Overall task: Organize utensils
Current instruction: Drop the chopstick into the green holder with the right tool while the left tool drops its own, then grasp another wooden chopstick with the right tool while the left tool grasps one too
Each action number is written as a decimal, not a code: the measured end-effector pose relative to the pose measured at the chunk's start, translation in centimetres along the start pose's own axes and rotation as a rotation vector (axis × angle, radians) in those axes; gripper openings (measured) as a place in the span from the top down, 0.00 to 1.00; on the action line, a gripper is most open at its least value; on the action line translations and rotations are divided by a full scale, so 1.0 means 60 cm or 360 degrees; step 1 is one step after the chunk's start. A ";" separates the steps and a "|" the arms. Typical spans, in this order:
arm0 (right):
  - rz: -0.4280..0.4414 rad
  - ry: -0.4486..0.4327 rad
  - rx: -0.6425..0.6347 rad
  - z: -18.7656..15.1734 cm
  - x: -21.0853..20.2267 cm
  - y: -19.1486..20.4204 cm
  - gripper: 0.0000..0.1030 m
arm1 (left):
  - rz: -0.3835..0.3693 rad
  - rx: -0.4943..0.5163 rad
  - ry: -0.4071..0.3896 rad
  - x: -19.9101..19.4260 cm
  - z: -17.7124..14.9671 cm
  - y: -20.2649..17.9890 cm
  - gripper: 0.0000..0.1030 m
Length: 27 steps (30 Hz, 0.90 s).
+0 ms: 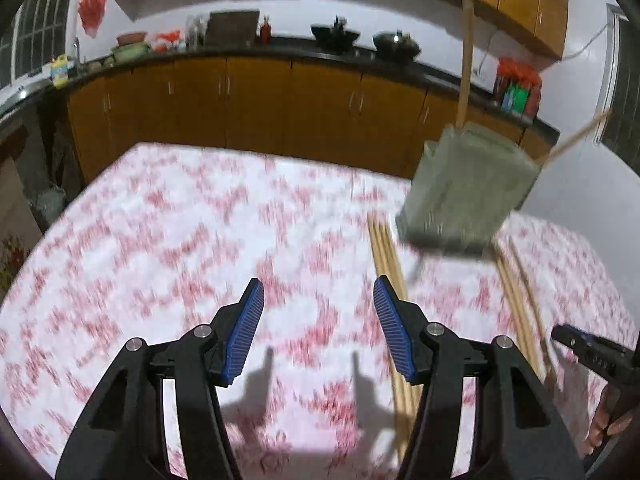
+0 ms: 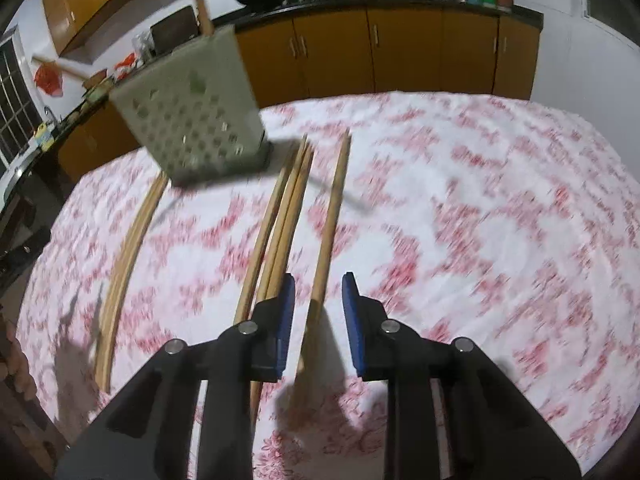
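Left tongs [image 1: 319, 304]: jaws apart, nothing between the blue pads; held above the patterned cloth.
Right tongs [image 2: 318, 300]: jaws narrowly apart; a single chopstick [image 2: 330, 224] runs through the gap; whether the pads touch it cannot be told.
Chopstick group [image 2: 280, 224]: several lie side by side on the cloth, just left of the single chopstick, passing under the left finger of the right tongs.
Far-left chopsticks [image 2: 128, 248]: a pair lying apart from the group, nearer the surface edge.
Holder [image 2: 192, 120]: grey perforated box, tilted, at the far ends of the chopsticks; two sticks protrude from its top.
Surface [image 2: 480, 208]: covered by a white cloth with red floral print.
Background: dark counter [image 1: 280, 50] with woks above orange cabinets [image 1: 256, 100].
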State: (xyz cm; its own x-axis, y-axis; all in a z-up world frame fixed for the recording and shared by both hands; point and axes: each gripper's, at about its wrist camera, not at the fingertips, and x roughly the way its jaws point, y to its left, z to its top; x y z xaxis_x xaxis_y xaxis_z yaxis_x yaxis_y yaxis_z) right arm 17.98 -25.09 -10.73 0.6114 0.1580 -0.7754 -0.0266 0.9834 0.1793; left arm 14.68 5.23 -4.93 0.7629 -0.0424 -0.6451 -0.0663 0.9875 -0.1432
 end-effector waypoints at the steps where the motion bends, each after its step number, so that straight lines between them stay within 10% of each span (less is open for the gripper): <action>1: -0.0001 0.0011 -0.0001 -0.005 0.004 0.001 0.79 | -0.0007 0.0008 0.0024 0.004 -0.009 -0.002 0.45; 27: -0.0138 -0.0024 0.0023 -0.005 0.020 -0.024 0.92 | -0.0150 0.0265 0.0269 0.050 -0.081 -0.076 0.75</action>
State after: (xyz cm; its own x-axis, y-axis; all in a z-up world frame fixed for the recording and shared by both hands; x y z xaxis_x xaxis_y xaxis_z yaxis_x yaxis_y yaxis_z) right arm 18.48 -26.31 -12.10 0.6226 0.0707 -0.7793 0.0385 0.9919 0.1207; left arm 14.13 -0.13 -9.87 0.6413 -0.1462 -0.7533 0.1172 0.9888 -0.0921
